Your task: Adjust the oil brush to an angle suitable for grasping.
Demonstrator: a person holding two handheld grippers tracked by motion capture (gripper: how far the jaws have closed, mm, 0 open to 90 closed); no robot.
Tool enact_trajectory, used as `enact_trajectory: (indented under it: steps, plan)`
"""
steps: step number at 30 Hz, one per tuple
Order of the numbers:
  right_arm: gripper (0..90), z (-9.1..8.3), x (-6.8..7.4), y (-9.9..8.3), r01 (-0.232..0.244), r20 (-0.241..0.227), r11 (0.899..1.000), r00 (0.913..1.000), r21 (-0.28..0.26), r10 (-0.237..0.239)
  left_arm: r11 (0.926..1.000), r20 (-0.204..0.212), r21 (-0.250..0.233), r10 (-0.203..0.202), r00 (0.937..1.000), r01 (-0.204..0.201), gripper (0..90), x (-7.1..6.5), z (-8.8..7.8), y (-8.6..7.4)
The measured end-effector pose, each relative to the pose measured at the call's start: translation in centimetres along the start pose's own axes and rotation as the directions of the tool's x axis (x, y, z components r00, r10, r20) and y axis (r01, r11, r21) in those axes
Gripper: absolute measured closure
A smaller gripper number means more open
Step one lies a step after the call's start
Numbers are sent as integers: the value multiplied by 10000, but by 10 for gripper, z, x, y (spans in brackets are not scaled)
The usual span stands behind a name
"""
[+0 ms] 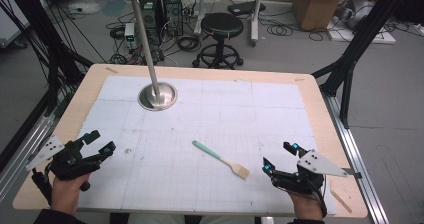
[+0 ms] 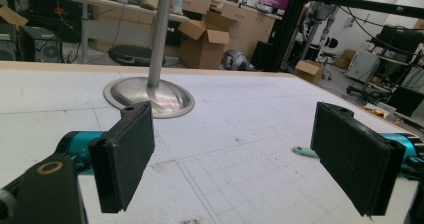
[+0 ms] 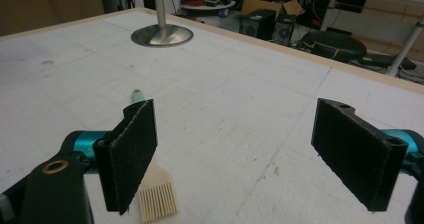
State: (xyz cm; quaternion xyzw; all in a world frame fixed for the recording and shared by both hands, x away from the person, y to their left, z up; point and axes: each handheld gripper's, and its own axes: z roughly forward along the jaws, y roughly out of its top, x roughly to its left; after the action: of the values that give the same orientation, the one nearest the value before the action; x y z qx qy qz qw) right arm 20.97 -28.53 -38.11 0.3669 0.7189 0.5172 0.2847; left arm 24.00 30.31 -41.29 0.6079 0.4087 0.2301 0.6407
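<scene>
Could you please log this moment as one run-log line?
left gripper: jaws open, empty | right gripper: jaws open, empty | brush: flat on mat, between grippers, untouched | metal stand: upright, far left

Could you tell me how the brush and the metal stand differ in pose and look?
The brush lies flat, while the stand rises upright on a pole. The brush has a mint handle and pale bristles; the stand is shiny metal with a round base. The brush lies nearer the right gripper; the stand sits farther back. Both rest on the white mat.
</scene>
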Motion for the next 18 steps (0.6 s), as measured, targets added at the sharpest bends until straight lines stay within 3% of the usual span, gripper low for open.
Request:
enact_trajectory:
  steps: [8,18]
  plan:
    - [171,-6,4,-1,-187,-1,9998,9998,-16,187,9995,47,-83,295,9996,-294,184,-3,3,1]
    - [174,-3,7,-2,67,130,9996,9999,281,-71,9990,107,-109,434,9990,-433,188,-5,4,1]
